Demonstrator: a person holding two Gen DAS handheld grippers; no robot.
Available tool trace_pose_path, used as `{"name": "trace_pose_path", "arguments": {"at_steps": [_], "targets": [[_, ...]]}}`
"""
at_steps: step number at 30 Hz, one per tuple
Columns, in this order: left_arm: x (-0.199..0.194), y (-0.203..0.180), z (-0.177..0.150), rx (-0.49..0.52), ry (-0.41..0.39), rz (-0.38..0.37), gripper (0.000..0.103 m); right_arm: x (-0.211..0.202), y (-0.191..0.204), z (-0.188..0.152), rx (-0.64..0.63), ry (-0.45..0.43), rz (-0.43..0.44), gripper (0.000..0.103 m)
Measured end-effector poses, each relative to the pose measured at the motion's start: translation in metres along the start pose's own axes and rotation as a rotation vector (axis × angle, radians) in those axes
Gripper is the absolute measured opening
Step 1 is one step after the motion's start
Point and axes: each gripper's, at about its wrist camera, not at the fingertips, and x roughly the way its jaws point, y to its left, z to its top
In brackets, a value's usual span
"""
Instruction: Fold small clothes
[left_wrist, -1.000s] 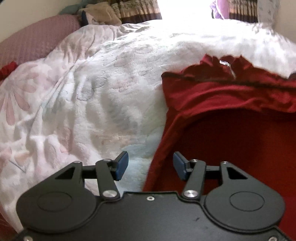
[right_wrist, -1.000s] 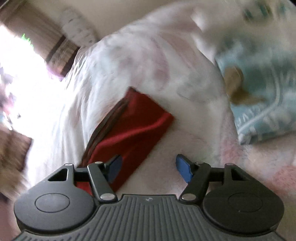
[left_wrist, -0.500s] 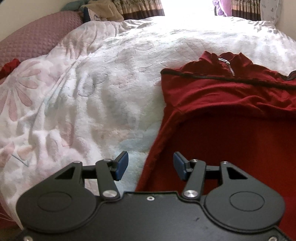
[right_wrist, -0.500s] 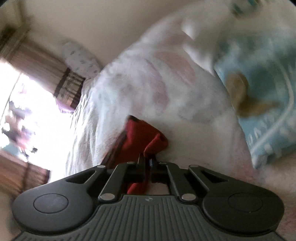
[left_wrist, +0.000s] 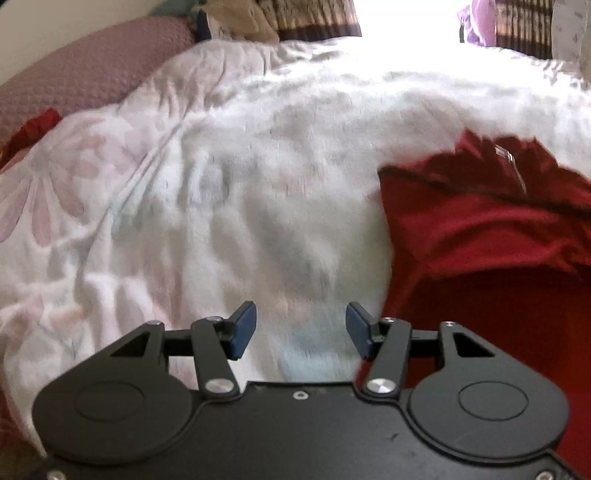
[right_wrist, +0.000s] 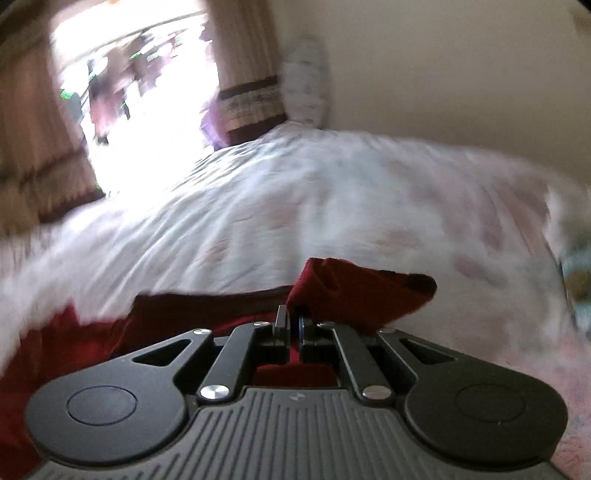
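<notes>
A dark red zip-neck top lies spread on the white floral bedspread, filling the right of the left wrist view. My left gripper hovers open over the blanket just left of the garment's left edge, nothing between its blue pads. In the right wrist view my right gripper is shut on a red sleeve end, lifted off the bed, with the cuff bunched past the fingertips. The rest of the red top trails to the lower left.
A mauve quilted cushion and a pile of clothes sit at the far left of the bed. Curtains and a bright window lie beyond. A light blue item rests at the right edge of the bed.
My right gripper closed on the red sleeve and has lifted and swung it toward the garment's body. My left gripper stayed open and shifted left, off the top's edge.
</notes>
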Motion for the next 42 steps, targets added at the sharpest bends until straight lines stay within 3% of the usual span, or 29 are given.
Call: {"name": "trace_pose_path", "arguments": {"at_steps": [2, 6, 9, 11, 13, 14, 15, 16, 17, 18, 22, 28, 34, 42], "targets": [[0.006, 0.006, 0.010, -0.009, -0.016, -0.054, 0.055, -0.009, 0.038, 0.001, -0.058, -0.003, -0.030, 0.004], [0.010, 0.011, 0.016, 0.003, -0.047, -0.121, 0.056, -0.034, 0.120, 0.003, -0.084, -0.022, 0.042, 0.004], [0.012, 0.016, 0.011, 0.034, -0.054, -0.134, 0.056, -0.048, 0.191, -0.006, -0.144, -0.031, 0.118, 0.004], [0.016, 0.025, 0.007, 0.027, -0.047, -0.149, 0.056, -0.055, 0.241, -0.020, -0.165, 0.009, 0.208, 0.004], [0.020, 0.036, 0.004, 0.000, -0.040, -0.155, 0.056, -0.068, 0.288, -0.037, -0.174, 0.062, 0.358, 0.006], [0.021, 0.042, 0.003, -0.017, -0.038, -0.158, 0.056, -0.072, 0.302, -0.043, -0.145, 0.109, 0.480, 0.022], [0.023, 0.047, 0.003, -0.033, -0.034, -0.161, 0.056, -0.074, 0.309, -0.052, -0.053, 0.195, 0.681, 0.026], [0.023, 0.051, 0.002, -0.044, -0.032, -0.165, 0.056, -0.072, 0.311, -0.058, 0.027, 0.265, 0.813, 0.034], [0.022, 0.054, 0.001, -0.054, -0.029, -0.169, 0.055, -0.072, 0.312, -0.063, 0.087, 0.319, 0.893, 0.041], [0.022, 0.056, 0.001, -0.056, -0.028, -0.173, 0.056, -0.077, 0.314, -0.066, 0.092, 0.334, 0.909, 0.042], [0.017, 0.056, -0.002, -0.048, -0.038, -0.183, 0.056, -0.105, 0.301, -0.060, -0.069, 0.218, 0.699, 0.046], [0.015, 0.048, -0.004, -0.023, -0.044, -0.193, 0.056, -0.120, 0.221, -0.037, -0.042, 0.209, 0.575, 0.049], [0.019, 0.046, -0.009, -0.030, -0.035, -0.224, 0.056, -0.119, 0.161, -0.039, -0.220, 0.169, 0.319, 0.051], [0.019, 0.003, -0.009, 0.030, -0.044, -0.285, 0.056, -0.099, 0.124, -0.063, -0.295, 0.221, 0.212, 0.051]]}}
